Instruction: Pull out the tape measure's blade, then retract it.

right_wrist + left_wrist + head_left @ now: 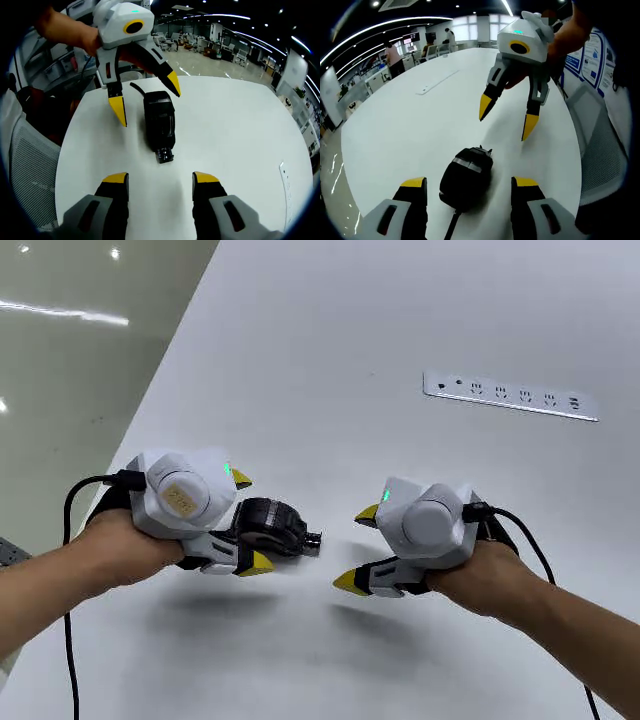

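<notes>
Head view, far left: a black cable [68,540] loops from the back of the white, yellow-tipped left hand-held gripper [249,520], which the person's left hand [120,540] holds low over the white surface [350,340].

Its jaws stand apart. In the left gripper view there is a clear gap on either side between the jaws and the case lying between them, so nothing is clamped.

Task item: the black round-bodied tape measure [268,523] lies on the surface between the left jaws, just in front of them. A thin black cord [137,89] trails from its rear end. The small end hook [165,155] sits at the case mouth and points towards the other gripper. The blade is inside the case.

Right of the tape measure: the matching white, yellow-tipped right hand-held gripper [359,547], held in the right hand [490,575], faces the hook end. It is near the hook but apart from it. Its jaws are apart and hold nothing.

Far right, well behind both: a flat white power strip [510,397] lies on the surface.
</notes>
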Tool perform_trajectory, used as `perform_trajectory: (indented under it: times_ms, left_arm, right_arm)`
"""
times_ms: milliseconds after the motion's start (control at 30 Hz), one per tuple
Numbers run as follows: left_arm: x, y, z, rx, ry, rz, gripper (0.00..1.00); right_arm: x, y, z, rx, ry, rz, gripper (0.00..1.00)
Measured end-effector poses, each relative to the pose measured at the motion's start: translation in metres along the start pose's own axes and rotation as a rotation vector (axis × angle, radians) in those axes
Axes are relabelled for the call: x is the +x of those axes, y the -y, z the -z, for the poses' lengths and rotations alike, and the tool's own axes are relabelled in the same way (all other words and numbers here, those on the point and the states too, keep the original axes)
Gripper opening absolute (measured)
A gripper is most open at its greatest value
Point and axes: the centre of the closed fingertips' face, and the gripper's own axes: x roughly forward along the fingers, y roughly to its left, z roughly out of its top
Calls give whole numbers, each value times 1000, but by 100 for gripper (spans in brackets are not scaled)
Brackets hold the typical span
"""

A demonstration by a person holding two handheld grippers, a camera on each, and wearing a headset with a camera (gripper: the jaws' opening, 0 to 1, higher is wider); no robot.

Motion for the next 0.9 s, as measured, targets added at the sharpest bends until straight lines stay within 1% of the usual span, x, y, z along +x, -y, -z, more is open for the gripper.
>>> perform_trajectory:
  times_ms: [100,233,300,400,533,667,900]
  left_arm:
    - [2,1,-2,23,0,13,62]
    - [5,1,-3,45,-6,29,62]
    - [6,1,-5,57,-9,36,62]
    - [7,1,-7,66,-6,49,62]
    - [8,1,-7,68,-7,50,60]
    - [13,1,-7,110,-15,78,58]
    - [16,2,-7,135,-21,95,54]
  right_arm:
    - [4,0,-1,-11,0,-6,51]
    - [9,1,-2,-23,-2,-11,51]
    - [9,3,-4,-37,4,-6,48]
    - [13,3,-5,-42,5,-13,48]
    - [13,3,-5,-44,5,-13,48]
    - [21,4,-4,-67,-3,-28,47]
    - [25,5,-6,-79,1,-34,45]
